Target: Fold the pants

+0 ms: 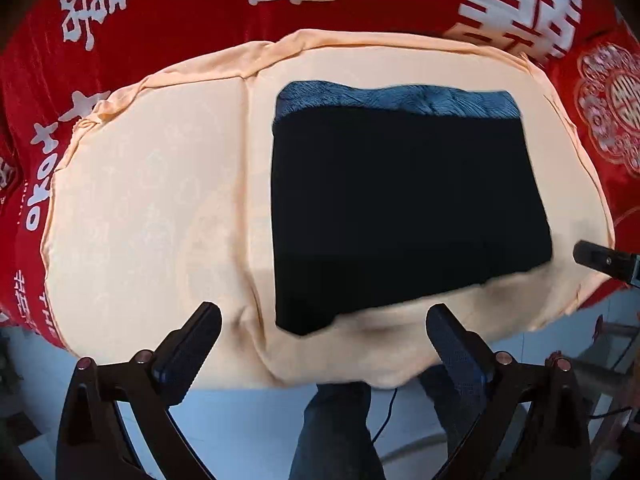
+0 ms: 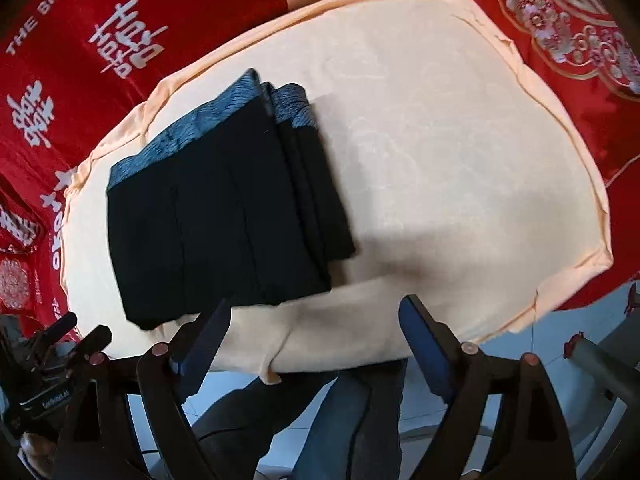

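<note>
The black pants (image 1: 404,208) lie folded into a compact rectangle on the peach cloth (image 1: 152,208), with the blue-grey waistband (image 1: 396,98) at the far edge. In the right wrist view the pants (image 2: 224,216) show stacked layers, waistband (image 2: 208,124) far. My left gripper (image 1: 324,332) is open and empty, held back over the near edge of the cloth. My right gripper (image 2: 316,320) is open and empty, near the pants' front right corner. Its tip also shows in the left wrist view (image 1: 604,260); the left gripper shows in the right wrist view (image 2: 76,332).
The peach cloth (image 2: 460,168) covers a surface over a red spread with white characters (image 1: 168,12). Past the near edge are pale floor tiles (image 1: 240,420), the person's legs in jeans (image 1: 336,428) and a cable (image 1: 384,416).
</note>
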The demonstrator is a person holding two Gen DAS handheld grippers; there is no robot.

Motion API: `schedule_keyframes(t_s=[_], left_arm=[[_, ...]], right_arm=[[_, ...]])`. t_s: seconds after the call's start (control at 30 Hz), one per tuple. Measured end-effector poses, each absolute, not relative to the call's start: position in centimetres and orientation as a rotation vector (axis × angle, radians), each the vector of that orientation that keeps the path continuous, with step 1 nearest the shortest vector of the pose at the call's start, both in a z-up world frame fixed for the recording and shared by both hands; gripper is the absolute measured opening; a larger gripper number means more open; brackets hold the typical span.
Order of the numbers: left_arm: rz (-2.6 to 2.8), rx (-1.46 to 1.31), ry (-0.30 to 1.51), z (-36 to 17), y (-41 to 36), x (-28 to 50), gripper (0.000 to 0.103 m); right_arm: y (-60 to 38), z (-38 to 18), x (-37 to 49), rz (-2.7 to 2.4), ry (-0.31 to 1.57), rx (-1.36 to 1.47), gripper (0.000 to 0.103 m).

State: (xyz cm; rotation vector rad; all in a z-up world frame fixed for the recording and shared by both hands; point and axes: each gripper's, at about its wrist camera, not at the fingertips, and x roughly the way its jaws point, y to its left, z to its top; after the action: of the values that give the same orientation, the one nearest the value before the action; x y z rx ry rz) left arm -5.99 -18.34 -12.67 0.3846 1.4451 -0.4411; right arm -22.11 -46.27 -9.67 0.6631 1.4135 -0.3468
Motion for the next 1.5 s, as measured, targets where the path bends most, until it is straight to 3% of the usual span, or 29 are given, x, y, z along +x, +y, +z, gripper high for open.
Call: schedule_keyframes(t_s=[0.03, 0.1, 0.63, 1.5], left_arm=[[-0.444, 0.384, 1.451, -12.2, -18.2, -6.4, 0.103], [-0.445, 0.383, 1.46, -11.7, -18.5, -6.8, 0.103], [-0.422, 0.426, 1.393, -5.9, -18.3, -8.2, 0.103], [-0.396, 0.446, 1.37, -4.6, -17.9, -9.1, 0.103]], right_arm=[[-45.9, -9.2, -22.3, -0.352, 1.413, 0.648, 0.09], [-45.1, -8.3, -22.5, -0.364, 1.405, 0.615, 0.103], [-39.4, -3.0, -22.0, -0.354, 1.49, 0.541, 0.103], [-37.2, -0.6, -21.1, -0.396, 1.469, 0.376, 0.103]])
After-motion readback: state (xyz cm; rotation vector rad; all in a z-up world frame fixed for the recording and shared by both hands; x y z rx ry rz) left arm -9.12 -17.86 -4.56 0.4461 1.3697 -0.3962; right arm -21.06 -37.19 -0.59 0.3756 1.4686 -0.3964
